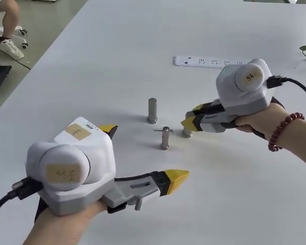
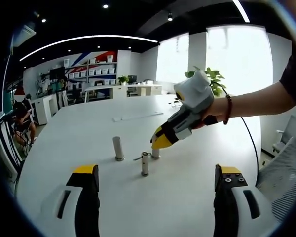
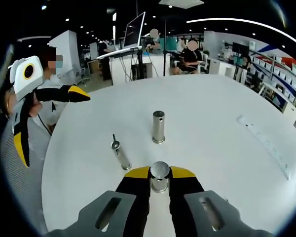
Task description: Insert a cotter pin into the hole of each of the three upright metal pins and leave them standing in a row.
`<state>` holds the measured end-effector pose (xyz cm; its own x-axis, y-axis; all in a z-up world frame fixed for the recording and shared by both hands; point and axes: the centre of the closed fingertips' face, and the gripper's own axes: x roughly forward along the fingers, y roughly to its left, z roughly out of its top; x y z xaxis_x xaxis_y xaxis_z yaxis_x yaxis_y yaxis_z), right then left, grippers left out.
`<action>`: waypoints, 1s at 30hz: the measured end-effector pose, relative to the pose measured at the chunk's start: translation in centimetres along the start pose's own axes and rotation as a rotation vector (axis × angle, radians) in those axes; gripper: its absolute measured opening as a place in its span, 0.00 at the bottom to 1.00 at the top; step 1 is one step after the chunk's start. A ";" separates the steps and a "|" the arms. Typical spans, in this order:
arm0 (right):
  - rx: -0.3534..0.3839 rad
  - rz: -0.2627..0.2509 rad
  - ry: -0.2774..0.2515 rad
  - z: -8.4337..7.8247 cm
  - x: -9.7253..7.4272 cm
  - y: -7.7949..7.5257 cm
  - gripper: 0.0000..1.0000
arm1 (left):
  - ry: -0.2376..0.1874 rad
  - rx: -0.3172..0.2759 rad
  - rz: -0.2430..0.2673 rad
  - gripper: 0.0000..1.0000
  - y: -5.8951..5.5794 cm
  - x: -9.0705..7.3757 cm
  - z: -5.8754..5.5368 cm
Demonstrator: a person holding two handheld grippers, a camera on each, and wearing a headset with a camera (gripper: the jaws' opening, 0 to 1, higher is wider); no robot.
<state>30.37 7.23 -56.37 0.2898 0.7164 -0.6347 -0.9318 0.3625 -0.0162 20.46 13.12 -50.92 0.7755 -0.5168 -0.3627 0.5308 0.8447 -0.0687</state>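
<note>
On the bench (image 1: 117,61) the right gripper (image 1: 186,124) has its jaws pinching the end pin (image 3: 159,171), just beside the middle pin (image 1: 165,139), which carries a cotter pin (image 1: 159,130); the bare pin (image 1: 152,111) stands just beyond the middle pin; the left gripper (image 1: 144,153) hovers near it, jaws spread

White power strip (image 1: 209,62) lies on table (image 1: 117,51).

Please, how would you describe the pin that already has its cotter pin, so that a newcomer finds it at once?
On the white table, on the person's side of the power strip, three metal pins stand close together. The middle pin, nearest the person, stands between the bare pin and the gripped pin in the right gripper. It alone has a thin cotter pin through its top.
</note>
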 end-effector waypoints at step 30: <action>-0.184 0.272 -0.014 -1.4 -2.6 6.9 0.08 | 0.004 0.079 -0.036 0.99 -1.3 -0.7 0.0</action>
<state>22.84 7.00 -55.94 0.0267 0.7805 -0.6246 -0.9990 0.0438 0.0121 19.21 12.35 -50.57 0.7543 -0.5456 -0.3652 0.5836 0.8120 -0.0077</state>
